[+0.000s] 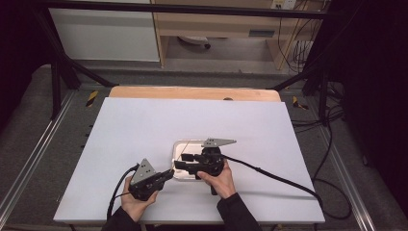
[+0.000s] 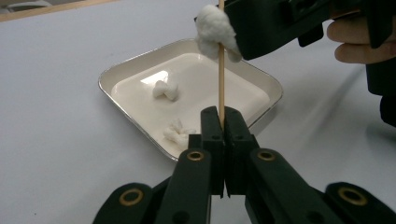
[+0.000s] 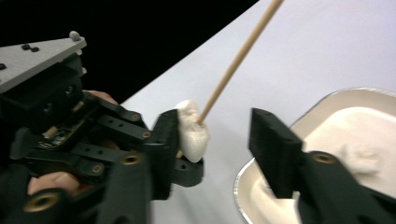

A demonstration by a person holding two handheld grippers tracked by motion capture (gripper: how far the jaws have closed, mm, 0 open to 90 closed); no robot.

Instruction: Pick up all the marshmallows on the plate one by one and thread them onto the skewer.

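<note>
Marshmallow [image 3: 192, 133] sits on the wooden skewer [image 2: 221, 70] above the tray [image 2: 261, 77] — left gripper [image 2: 222, 116] clamps the stick's lower end, its long axis upright. Right gripper [image 3: 212, 140] stands half open around it; one pad touches the marshmallow.

The white table [image 1: 144, 130] lies bare toward its far edge and both far corners. Near the middle of its near edge, a tray [image 1: 179, 147] and both grippers crowd together.

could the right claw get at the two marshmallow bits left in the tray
Probably yes: the right claw is open right above the tray, and nothing covers the bits; only the skewer stands nearby.
</note>
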